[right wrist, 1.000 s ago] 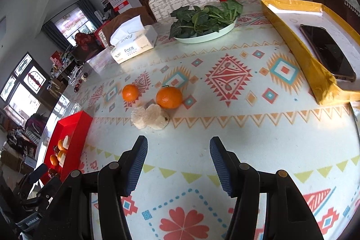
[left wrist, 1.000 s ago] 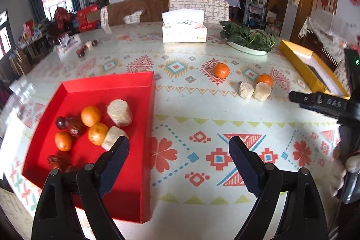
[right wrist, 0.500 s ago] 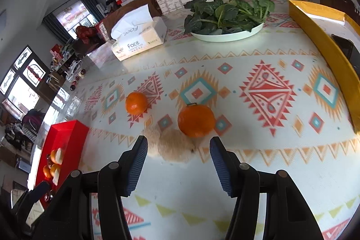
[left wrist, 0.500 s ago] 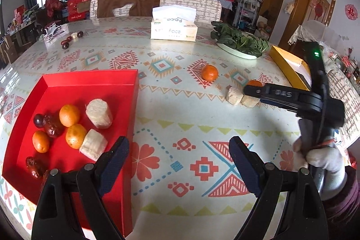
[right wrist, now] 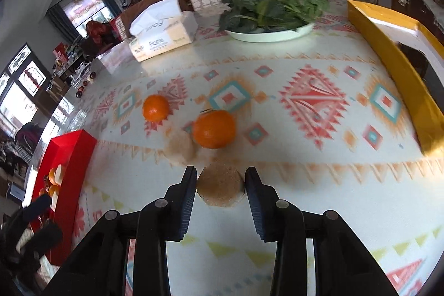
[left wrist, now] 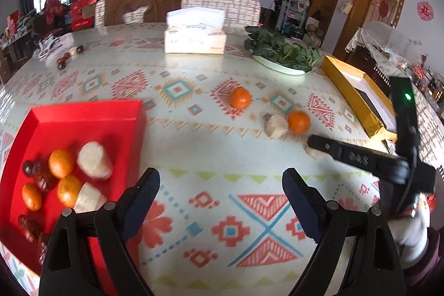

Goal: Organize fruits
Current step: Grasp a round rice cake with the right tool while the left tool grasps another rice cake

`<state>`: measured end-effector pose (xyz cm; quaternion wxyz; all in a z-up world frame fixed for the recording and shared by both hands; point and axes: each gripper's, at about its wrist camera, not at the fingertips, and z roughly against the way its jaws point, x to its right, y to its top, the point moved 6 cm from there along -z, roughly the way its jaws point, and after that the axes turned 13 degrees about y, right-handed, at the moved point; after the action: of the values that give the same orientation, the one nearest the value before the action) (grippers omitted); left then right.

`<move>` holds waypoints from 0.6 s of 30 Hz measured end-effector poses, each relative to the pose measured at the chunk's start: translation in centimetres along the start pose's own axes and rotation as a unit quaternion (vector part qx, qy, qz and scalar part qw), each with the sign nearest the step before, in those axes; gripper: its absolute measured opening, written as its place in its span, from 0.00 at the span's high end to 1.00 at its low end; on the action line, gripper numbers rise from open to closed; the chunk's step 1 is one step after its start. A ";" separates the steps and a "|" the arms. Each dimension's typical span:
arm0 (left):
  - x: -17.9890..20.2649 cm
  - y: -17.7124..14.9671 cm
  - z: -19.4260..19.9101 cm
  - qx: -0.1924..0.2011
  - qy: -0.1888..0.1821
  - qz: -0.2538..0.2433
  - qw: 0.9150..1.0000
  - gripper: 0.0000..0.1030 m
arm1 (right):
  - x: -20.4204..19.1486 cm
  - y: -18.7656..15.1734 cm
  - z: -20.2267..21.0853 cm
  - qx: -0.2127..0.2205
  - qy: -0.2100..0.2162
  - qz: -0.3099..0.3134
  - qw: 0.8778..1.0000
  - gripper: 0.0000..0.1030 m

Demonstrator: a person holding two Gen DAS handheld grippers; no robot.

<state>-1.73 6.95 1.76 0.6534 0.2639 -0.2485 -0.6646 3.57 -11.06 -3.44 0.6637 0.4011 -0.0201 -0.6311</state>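
My right gripper (right wrist: 221, 174) is low over the table and its jaws are closing. A beige cut chunk (right wrist: 220, 189) fills the gap between them, and both pads touch its sides. Just beyond it lie a second beige chunk (right wrist: 181, 147) and two oranges (right wrist: 214, 128) (right wrist: 156, 107). The left wrist view shows the same chunk (left wrist: 276, 125) and oranges (left wrist: 299, 121) (left wrist: 240, 97), with one right finger (left wrist: 344, 154) reaching in from the right. My left gripper (left wrist: 220, 176) hangs open and empty over the tablecloth, beside the red tray (left wrist: 83, 113). That tray holds several oranges (left wrist: 60, 163), beige chunks and dark dates.
A tissue box (left wrist: 195, 33) and a plate of leafy greens (left wrist: 280, 53) stand at the back of the table. A yellow box (left wrist: 352, 96) with a phone in it runs along the right side. Small dark fruits (left wrist: 69, 56) lie far left, and chairs stand behind the table.
My right gripper came forward and down onto the nearer beige chunk, and its jaws narrowed around it. The left gripper drifted sideways and stayed open; the right gripper now shows further into its view.
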 end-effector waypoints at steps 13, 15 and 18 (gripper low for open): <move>7.4 2.9 -7.0 -0.017 -0.035 -0.053 0.998 0.39 | 3.0 0.3 3.2 0.058 0.025 -0.029 0.998 0.64; 7.6 2.9 -7.8 -0.023 -0.041 -0.053 0.997 0.40 | 2.8 0.3 3.1 0.057 0.030 -0.029 0.998 0.64; 8.0 3.0 -8.7 -0.028 -0.048 -0.053 0.997 0.40 | 2.7 0.4 3.0 0.054 0.031 -0.029 0.998 0.64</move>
<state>6.31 -0.99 -2.82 0.6116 0.2257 -0.2468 -0.7170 2.82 -14.95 -2.45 0.6228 0.4562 -0.0220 -0.6351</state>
